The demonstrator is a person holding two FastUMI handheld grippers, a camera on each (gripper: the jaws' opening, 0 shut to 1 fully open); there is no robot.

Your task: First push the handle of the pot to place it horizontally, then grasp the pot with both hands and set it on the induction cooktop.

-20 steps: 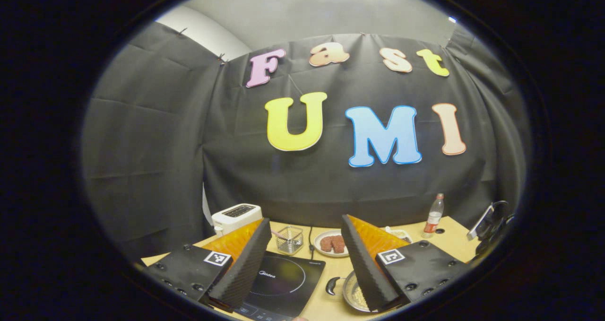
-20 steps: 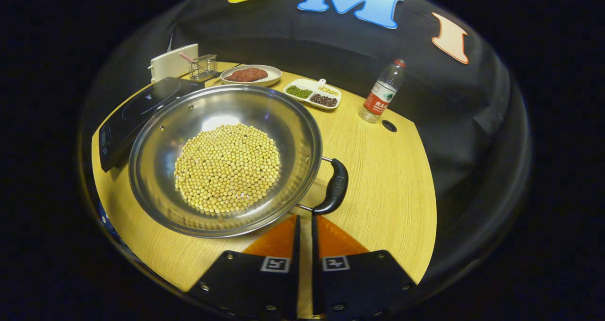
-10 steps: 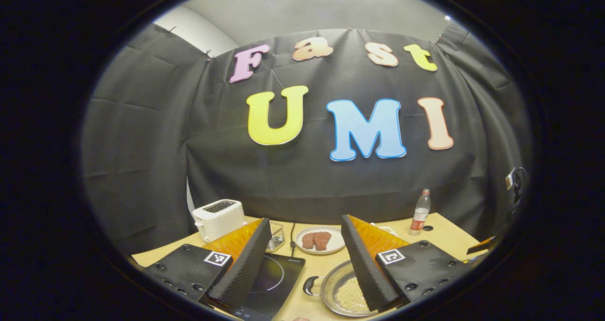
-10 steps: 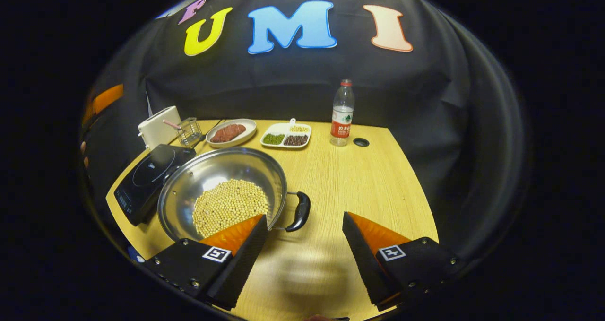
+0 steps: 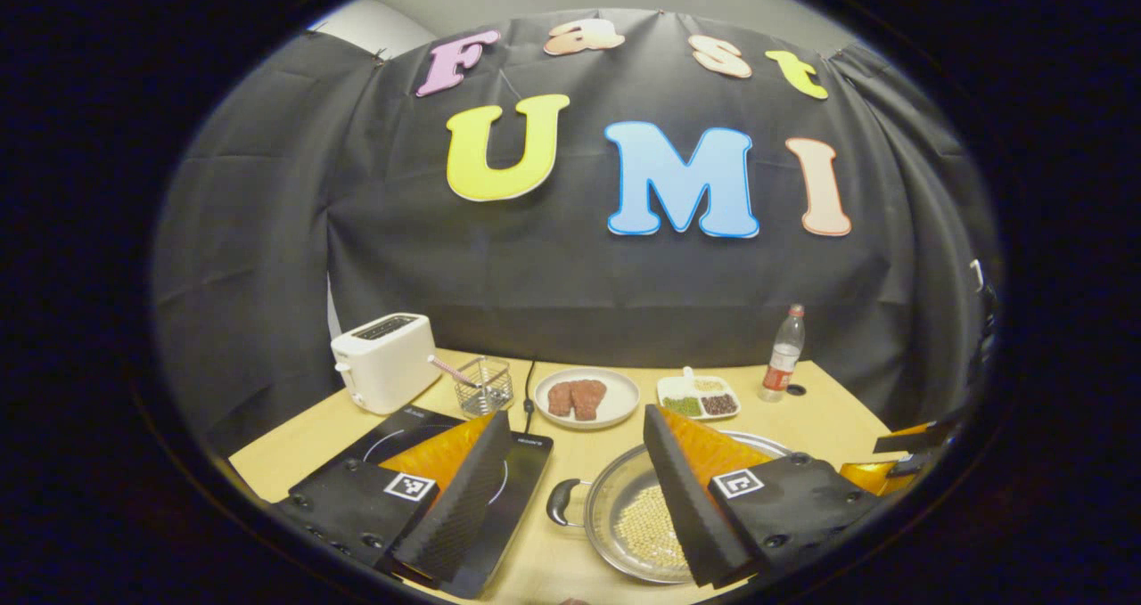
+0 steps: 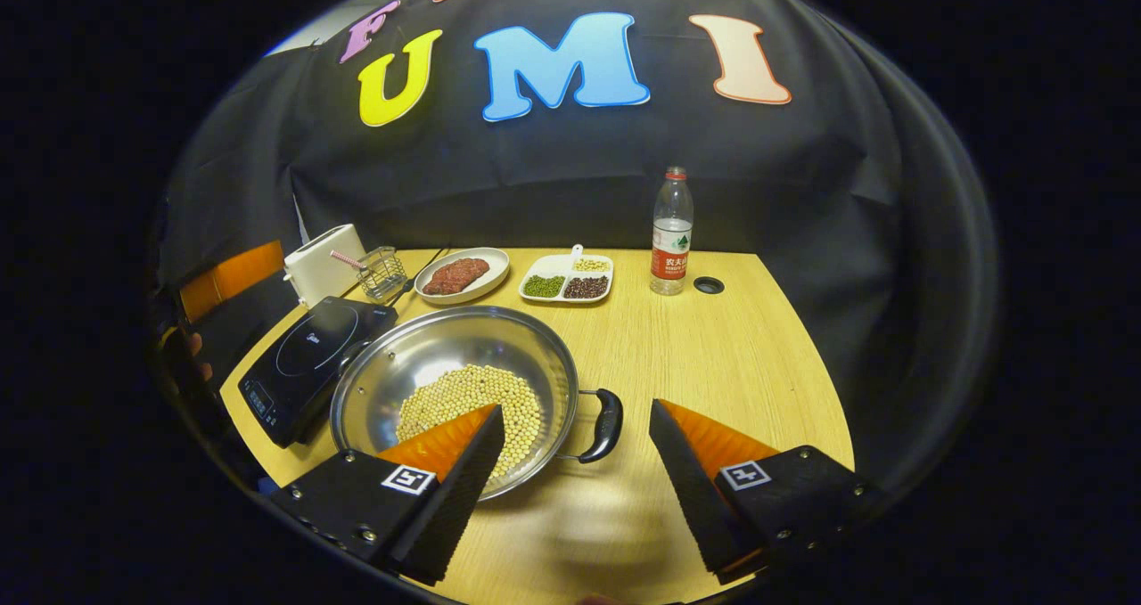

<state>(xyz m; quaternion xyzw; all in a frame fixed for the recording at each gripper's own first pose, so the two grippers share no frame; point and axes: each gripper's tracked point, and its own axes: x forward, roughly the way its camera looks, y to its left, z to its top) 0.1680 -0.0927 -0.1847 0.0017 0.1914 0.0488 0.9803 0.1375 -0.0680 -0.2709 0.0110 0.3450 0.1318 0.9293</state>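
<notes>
We hold both claws wide open and empty, the right claw (image 6: 570,476) near the pot's (image 6: 450,382) right handle (image 6: 606,424), the left claw (image 5: 570,489) near its left handle (image 5: 558,502). The pot sits on the table (image 6: 713,364) just beside the cooktop (image 6: 312,364), possibly touching it. Each handle should sit squarely between the fingers before we close, then we lift level so the beans (image 6: 472,400) stay put.

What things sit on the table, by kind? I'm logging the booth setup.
Cookware and appliances: 3, pot, induction cooktop, toaster
Dishes with food: 2, meat plate, divided bean dish
Wire basket: 1
Water bottle: 1
Total: 7
</notes>
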